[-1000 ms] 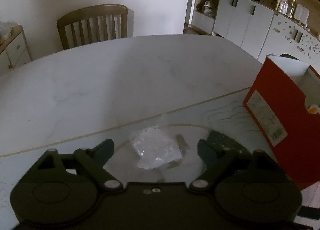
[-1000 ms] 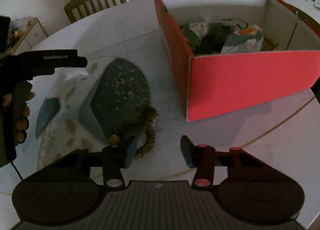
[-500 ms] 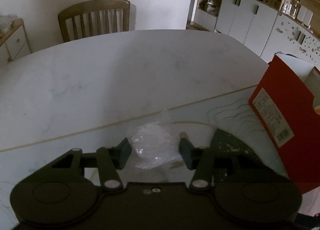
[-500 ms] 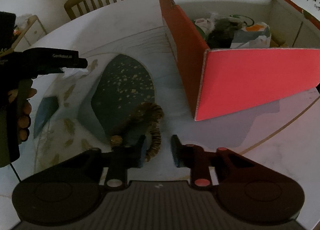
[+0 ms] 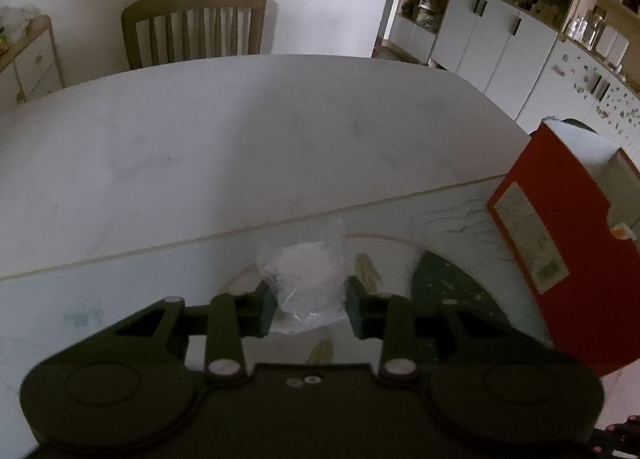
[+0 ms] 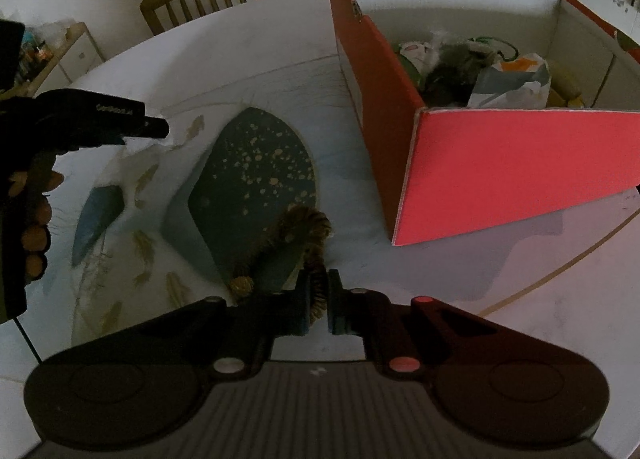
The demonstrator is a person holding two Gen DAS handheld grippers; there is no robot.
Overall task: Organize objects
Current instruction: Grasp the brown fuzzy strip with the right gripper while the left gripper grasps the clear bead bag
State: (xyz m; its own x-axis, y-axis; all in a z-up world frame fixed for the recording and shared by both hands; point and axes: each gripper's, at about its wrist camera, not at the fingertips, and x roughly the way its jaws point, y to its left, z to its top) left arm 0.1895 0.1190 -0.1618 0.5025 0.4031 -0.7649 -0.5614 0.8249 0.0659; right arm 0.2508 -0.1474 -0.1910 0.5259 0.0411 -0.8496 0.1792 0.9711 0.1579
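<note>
A brown fuzzy hair tie (image 6: 308,235) is pinched by the right gripper (image 6: 319,301) just left of the red box (image 6: 516,167). Further left, a clear plastic bag (image 5: 308,279) is being closed on by the left gripper (image 5: 309,305), its pads touching the bag.

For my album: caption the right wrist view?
Right tool pinching a brown fuzzy scrunchie beside a red box.
</note>
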